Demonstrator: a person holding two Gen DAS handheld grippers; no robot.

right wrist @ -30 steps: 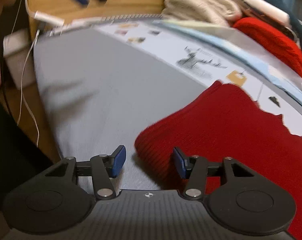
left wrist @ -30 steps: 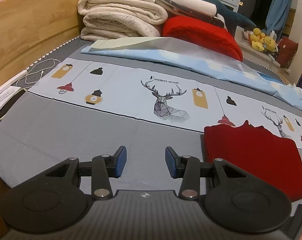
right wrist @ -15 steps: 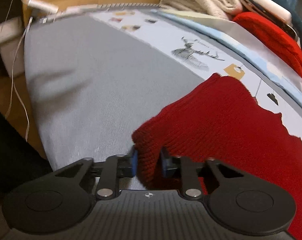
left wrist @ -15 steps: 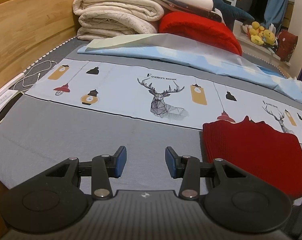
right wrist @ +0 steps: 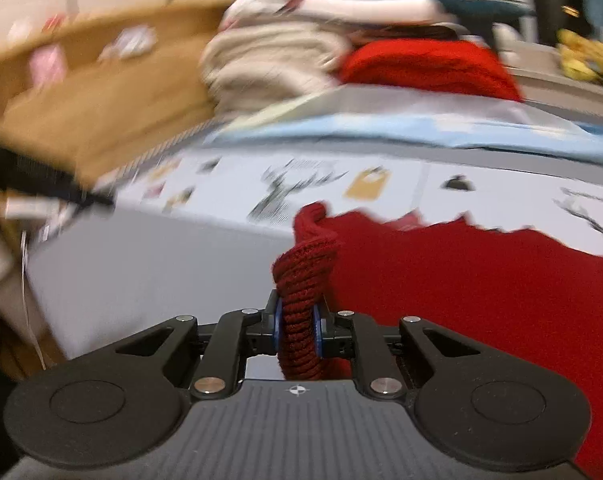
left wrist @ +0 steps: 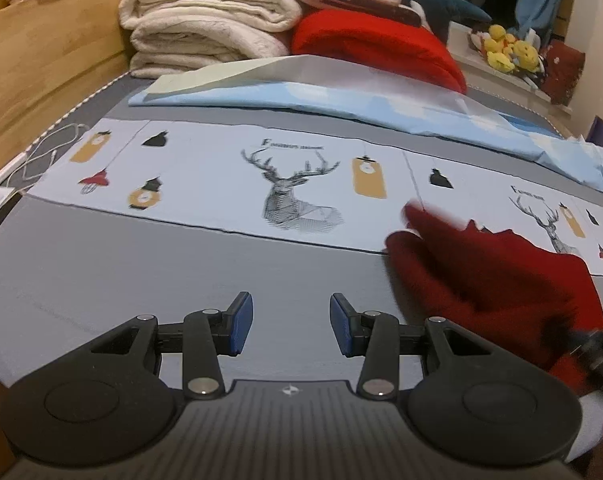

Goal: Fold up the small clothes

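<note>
The left tongs (left wrist: 291, 322) hover with their jaws apart and nothing between them, over bare grey bed sheet (left wrist: 141, 280); they look parked there, free to catch a second corner when the fold needs one. Off to their right lies the red knit garment (left wrist: 493, 280), its near corner lifted off the bed. The right tongs (right wrist: 297, 330) have just been closing and are now clamped on that corner, which stands up from the pads in a twisted bunch, raised, I judge, so it can be carried across the rest of the cloth, spread flat ahead and to their right.

Only the right view shows the pinch itself; in the left view the right tongs are a dark blur at the frame's edge, probably them. The left view alone gives the deer-print cloth (left wrist: 293, 184) sharply.
</note>
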